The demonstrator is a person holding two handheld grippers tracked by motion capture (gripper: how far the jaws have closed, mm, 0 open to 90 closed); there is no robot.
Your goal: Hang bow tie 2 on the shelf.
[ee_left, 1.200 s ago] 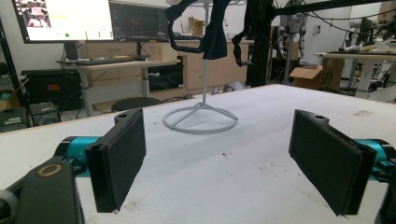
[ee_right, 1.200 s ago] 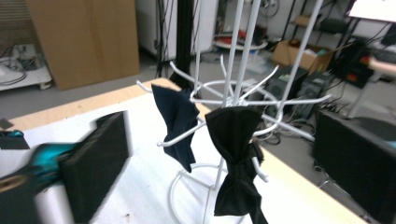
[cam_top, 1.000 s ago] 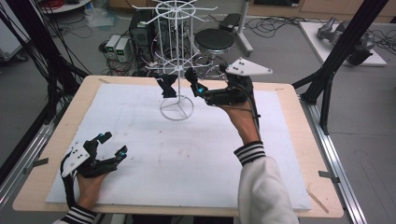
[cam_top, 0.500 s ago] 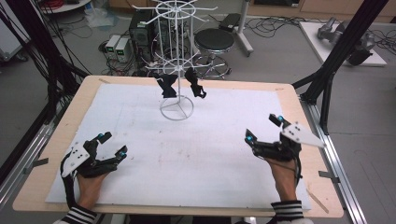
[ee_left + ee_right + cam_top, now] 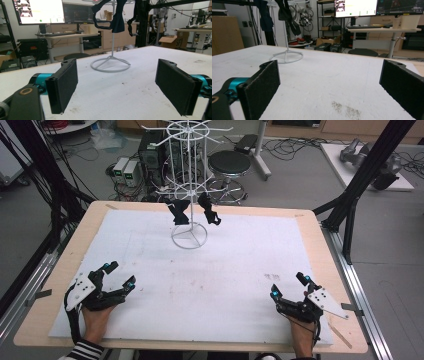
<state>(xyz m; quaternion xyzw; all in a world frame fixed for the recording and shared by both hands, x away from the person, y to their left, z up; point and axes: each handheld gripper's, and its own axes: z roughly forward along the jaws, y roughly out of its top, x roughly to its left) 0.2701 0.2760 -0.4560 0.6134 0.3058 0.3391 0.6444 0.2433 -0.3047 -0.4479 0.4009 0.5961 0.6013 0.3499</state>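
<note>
Two dark cloths point(image 5: 179, 213) on rack point(image 5: 189, 236); two claws point(image 5: 118, 276) gaping.

Right gripper point(image 5: 329, 87) fingers point(image 5: 262, 87) wide apart — white rack point(image 5: 286, 53) beyond, 2 dark cloths point(image 5: 287, 15).

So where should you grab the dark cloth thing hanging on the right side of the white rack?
Probably its lower tail. The right-hand dark cloth dangles freely from an arm of the white wire rack, with open space below. Come from the person's side with the right gripper, fingers open, pinch the hanging end, then lift it off.
</note>
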